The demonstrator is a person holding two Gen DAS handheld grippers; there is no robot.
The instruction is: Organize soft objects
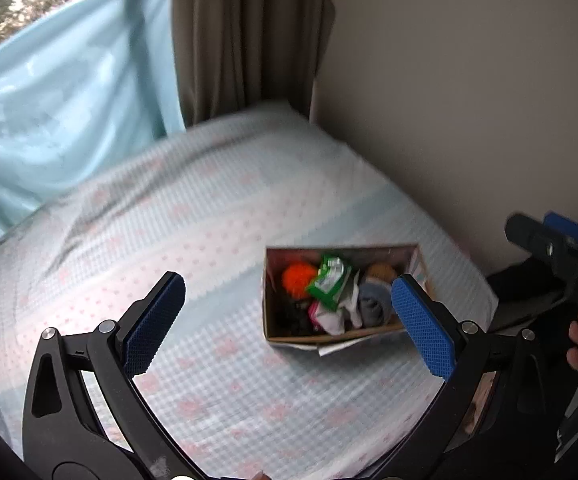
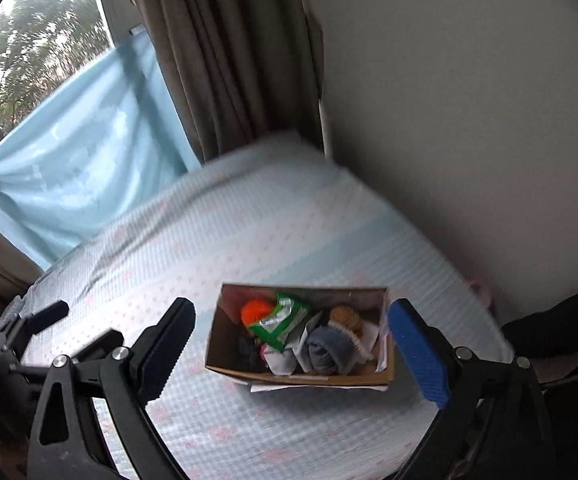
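While both grippers hang above the bed (image 1: 209, 216), each has its jaws spread wide and holds nothing: the left gripper (image 1: 289, 312) frames the left side of the cardboard box (image 1: 329, 336), the right gripper (image 2: 289, 344) brackets it. Inside the box, lying on the checked sheet near the wall (image 2: 469, 100), sit an orange pom-pom (image 2: 255, 312), a green packet (image 2: 283, 320), a grey rolled sock (image 2: 327, 352) and a tan ball (image 2: 347, 316)
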